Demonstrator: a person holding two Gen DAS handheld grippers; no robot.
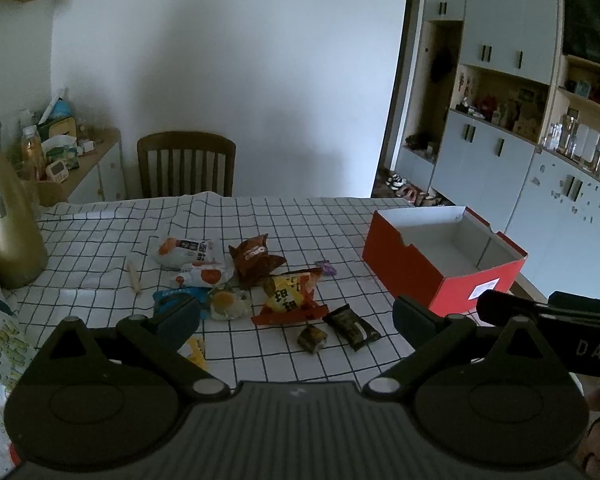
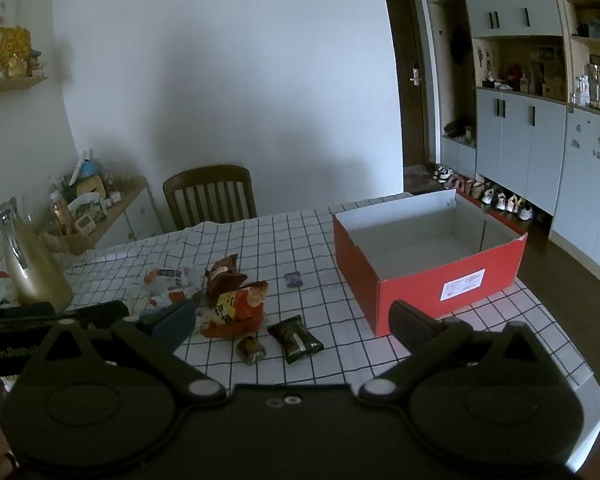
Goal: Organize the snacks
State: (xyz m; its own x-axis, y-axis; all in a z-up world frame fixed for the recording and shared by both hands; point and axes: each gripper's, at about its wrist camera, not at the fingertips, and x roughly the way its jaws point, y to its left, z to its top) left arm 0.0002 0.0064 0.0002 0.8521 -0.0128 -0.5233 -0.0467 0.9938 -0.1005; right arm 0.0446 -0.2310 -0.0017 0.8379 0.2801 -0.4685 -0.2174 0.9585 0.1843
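A heap of snack packets lies mid-table on the checked cloth: an orange-red bag (image 1: 290, 294) (image 2: 236, 310), a brown bag (image 1: 254, 258) (image 2: 223, 274), white packets (image 1: 186, 250) (image 2: 166, 278), a dark wrapper (image 1: 352, 327) (image 2: 296, 338), a small brown sweet (image 1: 312, 338) (image 2: 251, 349) and a purple sweet (image 1: 326, 268) (image 2: 293, 279). A red box (image 1: 412, 268) (image 2: 428, 292), white inside and holding nothing, stands to the right. My left gripper (image 1: 296, 316) hovers open before the heap. My right gripper (image 2: 290, 320) also stands open, holding nothing, with the box by its right finger.
A gold thermos (image 1: 4, 216) (image 2: 32, 264) stands at the table's left. A wooden chair (image 1: 186, 164) (image 2: 210, 196) sits behind the table. A side cabinet with clutter (image 1: 60, 148) is at left, cupboards (image 1: 520, 152) and shoes (image 2: 496, 198) at right.
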